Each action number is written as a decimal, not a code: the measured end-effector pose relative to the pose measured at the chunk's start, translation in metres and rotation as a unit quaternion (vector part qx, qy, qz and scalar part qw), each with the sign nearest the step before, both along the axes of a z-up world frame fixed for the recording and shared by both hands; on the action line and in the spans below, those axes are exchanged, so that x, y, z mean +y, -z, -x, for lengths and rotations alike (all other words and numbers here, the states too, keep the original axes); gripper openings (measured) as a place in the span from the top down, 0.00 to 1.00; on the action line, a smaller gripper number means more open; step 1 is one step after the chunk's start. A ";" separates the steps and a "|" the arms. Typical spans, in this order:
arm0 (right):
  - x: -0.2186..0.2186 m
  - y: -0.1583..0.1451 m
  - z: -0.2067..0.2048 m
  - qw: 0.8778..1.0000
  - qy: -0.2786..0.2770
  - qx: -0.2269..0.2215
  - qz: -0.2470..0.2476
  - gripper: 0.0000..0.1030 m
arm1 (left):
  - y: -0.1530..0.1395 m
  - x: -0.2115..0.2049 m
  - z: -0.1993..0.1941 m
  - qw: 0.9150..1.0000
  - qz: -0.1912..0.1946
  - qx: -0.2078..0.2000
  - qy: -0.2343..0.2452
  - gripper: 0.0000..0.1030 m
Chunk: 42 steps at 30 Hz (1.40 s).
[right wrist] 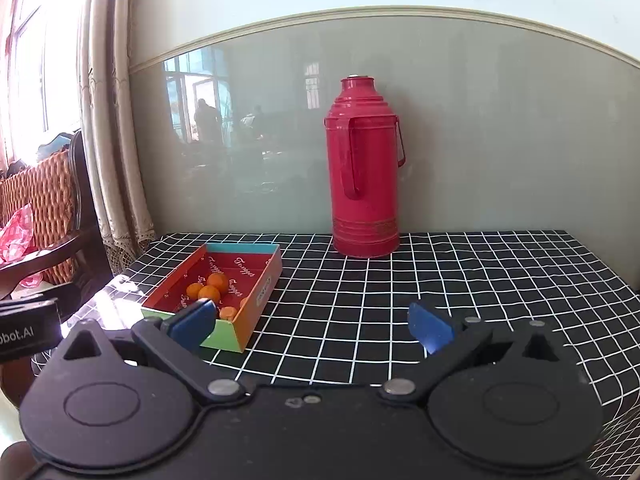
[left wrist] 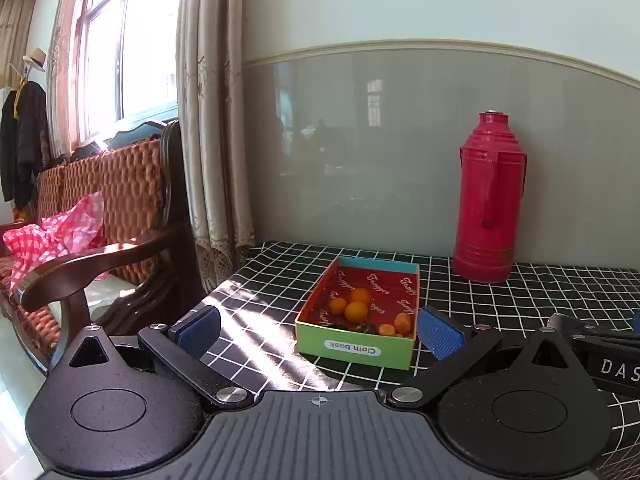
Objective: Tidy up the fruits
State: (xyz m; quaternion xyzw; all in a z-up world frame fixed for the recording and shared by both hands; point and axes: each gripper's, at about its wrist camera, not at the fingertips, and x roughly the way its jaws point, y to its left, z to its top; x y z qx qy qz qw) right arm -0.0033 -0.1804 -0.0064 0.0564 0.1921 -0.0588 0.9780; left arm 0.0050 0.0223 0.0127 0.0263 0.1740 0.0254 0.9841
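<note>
While both claws hang above the near edge of the surface (right wrist: 400, 280), which is covered in a black cloth with a white grid, the fruit sits in one open cardboard box (left wrist: 356, 346) labelled "Cloth book" on its green end wall. In the left wrist view the left claw (left wrist: 320, 330) is spread wide, its two blue pads to either side of the box's near end and touching nothing; the box lies at twelve o'clock from it, just beyond the fingertips. Inside the red-lined box three round oranges (left wrist: 356, 311) cluster together near the middle. At the near end lie two smaller orange pieces (left wrist: 403, 322), and beside them some dark bits too small to identify.

In the right wrist view the right claw (right wrist: 316, 322) is also spread wide and grips nothing. The same box (right wrist: 262, 292) lies at about ten o'clock from it, and the claw's left blue pad overlaps the box's near corner in the picture; whether it touches the cardboard cannot be told. Three round oranges (right wrist: 209, 293) are visible here too, plus two smaller orange pieces by the near wall.

One red thermos flask (right wrist: 365, 168) stands upright at the back of the surface against the grey wall panel, at twelve o'clock from the right claw and well apart from the box. At nine o'clock, off the surface, stand a wooden chair (left wrist: 104, 248) with a woven back, carrying a pink checked cloth (left wrist: 56, 236), and a beige curtain (left wrist: 208, 120).
</note>
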 end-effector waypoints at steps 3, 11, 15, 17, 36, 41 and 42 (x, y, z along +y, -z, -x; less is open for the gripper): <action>0.002 0.001 0.000 1.000 0.002 0.002 0.004 0.06 | 0.001 0.000 -0.001 1.000 0.001 0.000 -0.001 0.00; 0.002 -0.002 0.001 1.000 0.006 -0.003 0.005 0.06 | 0.002 0.000 -0.003 1.000 -0.001 0.004 -0.004 0.00; 0.006 -0.003 0.001 1.000 0.004 -0.005 0.010 0.06 | 0.002 0.000 -0.003 1.000 -0.005 0.001 -0.004 0.00; 0.008 -0.002 0.000 1.000 0.003 -0.004 0.015 0.06 | 0.004 -0.001 -0.003 1.000 -0.007 0.002 -0.004 0.00; 0.009 0.000 -0.002 1.000 0.000 0.002 0.015 0.06 | 0.009 -0.002 -0.005 1.000 -0.006 0.008 -0.008 0.00; 0.010 0.000 -0.002 1.000 -0.001 0.003 0.014 0.06 | 0.010 -0.002 -0.005 1.000 -0.005 0.007 -0.010 0.00; 0.010 0.000 -0.002 1.000 -0.002 0.004 0.015 0.06 | 0.010 -0.002 -0.005 1.000 -0.005 0.008 -0.009 0.00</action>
